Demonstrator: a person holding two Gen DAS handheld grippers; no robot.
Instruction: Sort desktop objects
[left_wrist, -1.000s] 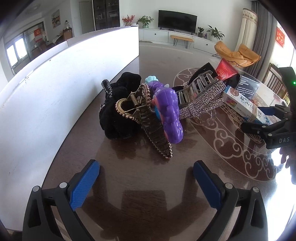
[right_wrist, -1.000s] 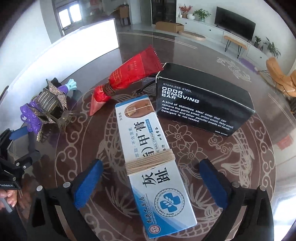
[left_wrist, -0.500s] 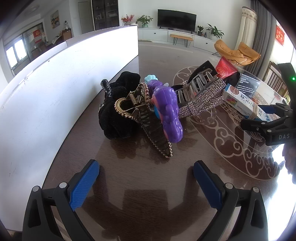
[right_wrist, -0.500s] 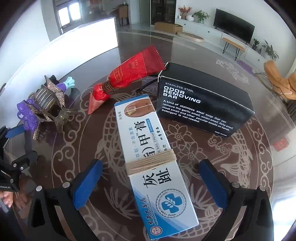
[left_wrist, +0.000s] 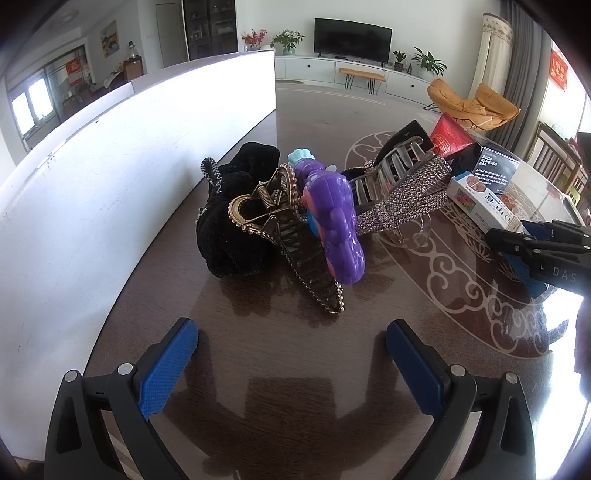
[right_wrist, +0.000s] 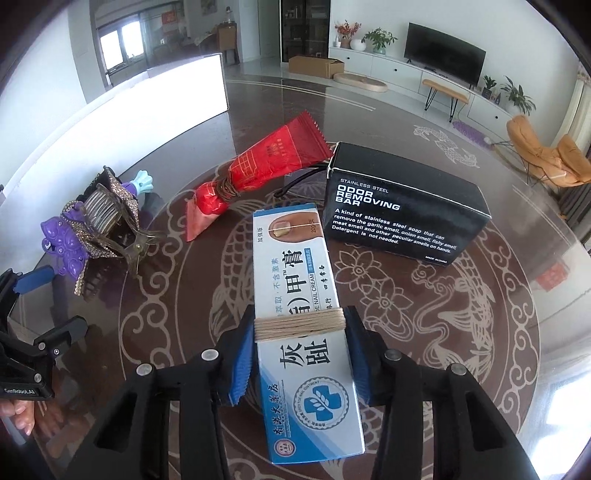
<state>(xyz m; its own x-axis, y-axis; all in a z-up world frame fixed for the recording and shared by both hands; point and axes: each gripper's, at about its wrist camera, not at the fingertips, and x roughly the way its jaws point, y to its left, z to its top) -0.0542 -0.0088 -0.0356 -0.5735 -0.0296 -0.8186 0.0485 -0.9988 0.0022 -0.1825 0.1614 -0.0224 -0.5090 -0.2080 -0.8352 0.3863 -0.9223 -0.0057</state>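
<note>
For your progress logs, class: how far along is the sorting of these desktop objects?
Done: hair clips, including the purple plastic clip, lie heaped beside the black velvet scrunchie. In hand: the right gripper has just closed on the twine-wrapped blue-and-white cream box. Left: the red tube and black soap box. The left gripper is open.

Both wrist cameras look steeply down, close over the table (left_wrist: 258, 369), sharing the purple clip (right_wrist: 62, 240).

bright daylight, window glare on right, fisheye bending, dark vignetted corners
</note>
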